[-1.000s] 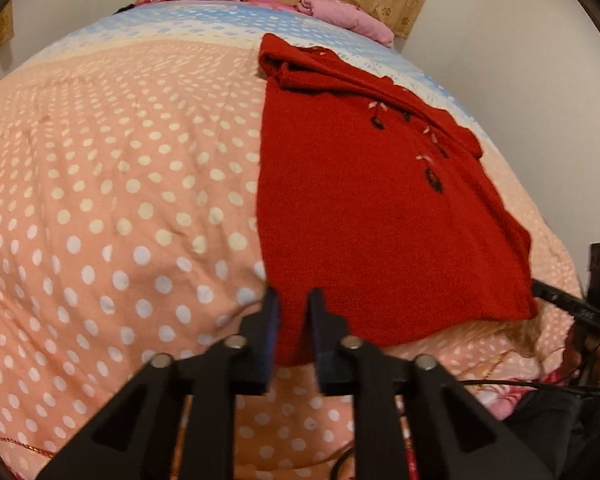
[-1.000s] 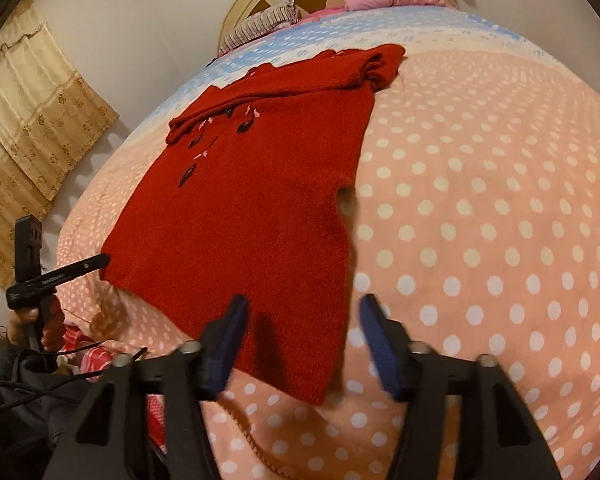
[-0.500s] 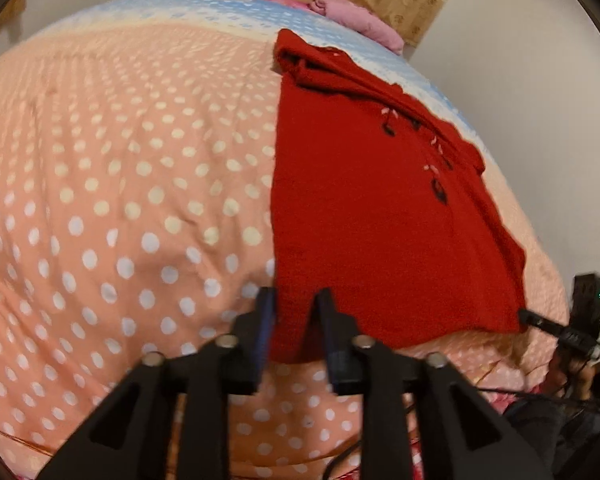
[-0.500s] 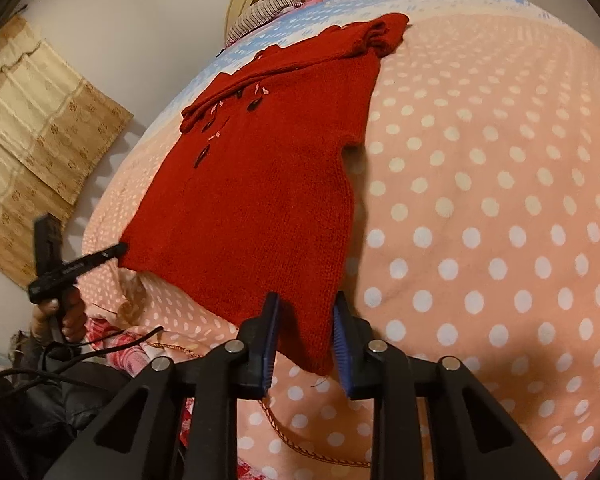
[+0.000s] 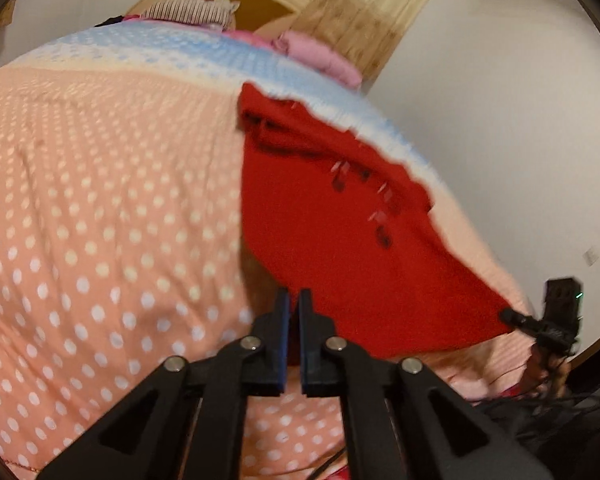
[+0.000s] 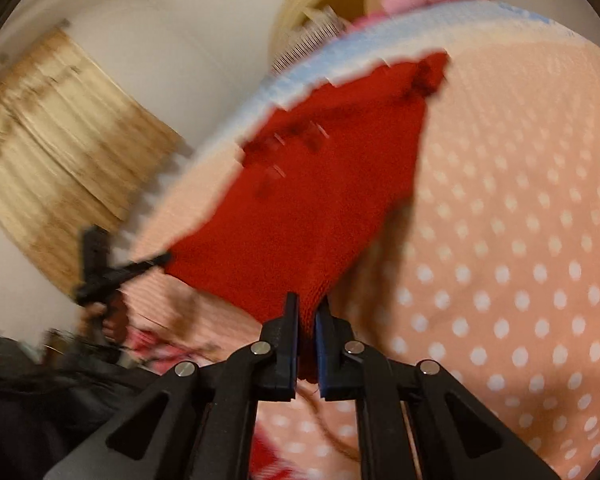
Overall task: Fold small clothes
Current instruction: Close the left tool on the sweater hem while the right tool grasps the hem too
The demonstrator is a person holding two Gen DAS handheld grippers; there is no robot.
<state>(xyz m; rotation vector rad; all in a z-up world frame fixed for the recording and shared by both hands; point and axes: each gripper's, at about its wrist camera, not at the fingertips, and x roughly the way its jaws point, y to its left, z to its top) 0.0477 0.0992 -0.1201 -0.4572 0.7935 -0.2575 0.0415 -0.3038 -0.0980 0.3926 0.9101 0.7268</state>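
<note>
Across the pink polka-dot bed [image 5: 100,208], our left gripper [image 5: 293,300] and right gripper [image 6: 307,308] have fingers clamped on the red knitted sweater's [image 5: 332,248] near hem corners, to fold it.

Warm indoor light, motion-blurred (fisheye-bowed edges)
</note>
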